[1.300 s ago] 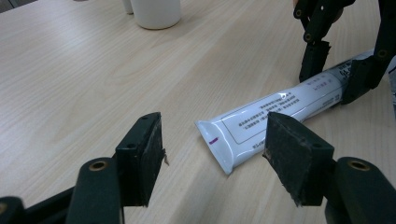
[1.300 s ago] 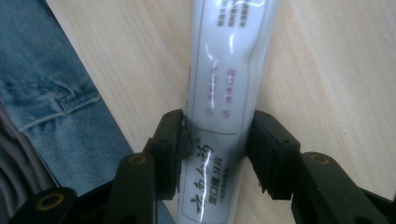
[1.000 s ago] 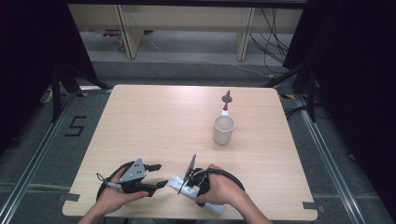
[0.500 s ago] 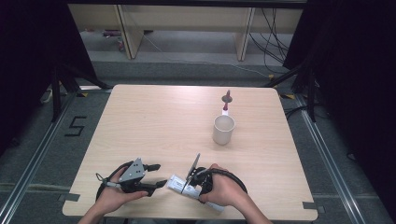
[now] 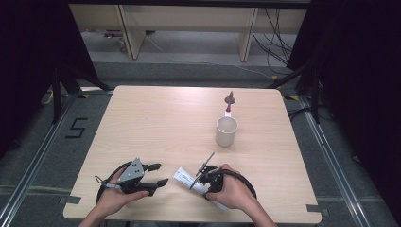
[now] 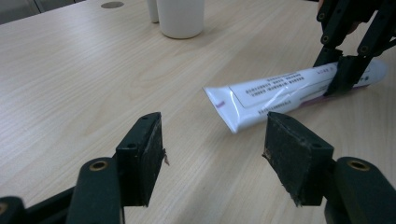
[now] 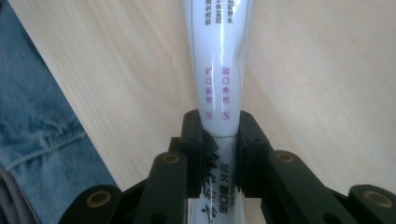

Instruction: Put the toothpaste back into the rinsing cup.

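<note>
We are working one toothpaste tube (image 5: pixel 188 178), lying flat near the table's (image 5: pixel 161 123) front edge. Our right gripper (image 7: pixel 222 140) has just been closing, and its pads are now pinching the tube toward the cap end. Our left gripper (image 6: pixel 212 158) is waiting just beside the crimped tail with its jaws spread and nothing between them.

We are judging the tube light, soft-walled and glossy, so likely slippery; the firmer shoulder looks the safer hold.

Count: one tube, one white cup (image 5: pixel 226 131), one toothbrush (image 5: pixel 229 101) behind it.
</note>
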A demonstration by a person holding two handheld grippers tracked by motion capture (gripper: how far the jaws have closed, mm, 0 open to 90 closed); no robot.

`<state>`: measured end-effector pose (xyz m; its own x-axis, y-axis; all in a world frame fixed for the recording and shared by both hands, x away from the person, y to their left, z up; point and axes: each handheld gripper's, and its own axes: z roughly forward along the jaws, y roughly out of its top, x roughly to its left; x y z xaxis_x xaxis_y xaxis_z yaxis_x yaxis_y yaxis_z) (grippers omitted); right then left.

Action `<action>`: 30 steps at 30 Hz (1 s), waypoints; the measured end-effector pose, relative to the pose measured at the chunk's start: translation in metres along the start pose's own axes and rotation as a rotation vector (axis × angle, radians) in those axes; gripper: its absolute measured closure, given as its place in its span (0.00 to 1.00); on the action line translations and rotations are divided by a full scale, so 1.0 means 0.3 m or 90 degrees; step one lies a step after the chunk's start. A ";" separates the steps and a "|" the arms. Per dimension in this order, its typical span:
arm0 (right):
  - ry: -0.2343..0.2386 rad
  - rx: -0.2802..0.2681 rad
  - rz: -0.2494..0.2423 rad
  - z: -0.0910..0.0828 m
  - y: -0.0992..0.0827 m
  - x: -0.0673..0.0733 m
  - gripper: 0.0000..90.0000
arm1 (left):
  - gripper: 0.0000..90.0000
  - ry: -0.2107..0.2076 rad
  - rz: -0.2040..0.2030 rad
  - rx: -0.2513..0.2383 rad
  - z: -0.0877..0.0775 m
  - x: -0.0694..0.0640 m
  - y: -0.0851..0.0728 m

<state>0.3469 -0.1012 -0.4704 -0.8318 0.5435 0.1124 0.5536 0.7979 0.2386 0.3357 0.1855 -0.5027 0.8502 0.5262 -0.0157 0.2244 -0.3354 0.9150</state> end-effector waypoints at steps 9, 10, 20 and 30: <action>-0.008 -0.157 0.066 -0.084 -0.040 -0.025 0.85 | 0.40 -0.003 -0.050 -0.043 -0.004 0.001 0.033; -0.012 -0.173 0.071 -0.087 -0.043 -0.027 0.85 | 0.40 -0.007 -0.055 -0.048 0.000 -0.001 0.038; -0.038 -0.287 0.081 -0.099 -0.059 -0.020 0.85 | 0.37 -0.016 -0.096 -0.080 0.037 -0.010 0.089; -0.053 -0.375 0.064 -0.094 -0.060 -0.008 0.85 | 0.37 -0.019 -0.108 -0.114 0.054 -0.014 0.146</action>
<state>0.3378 -0.1243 -0.4477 -0.7579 0.6458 0.0922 0.4940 0.4757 0.7278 0.3498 0.1559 -0.4690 0.8219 0.5389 -0.1847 0.2794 -0.0986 0.9551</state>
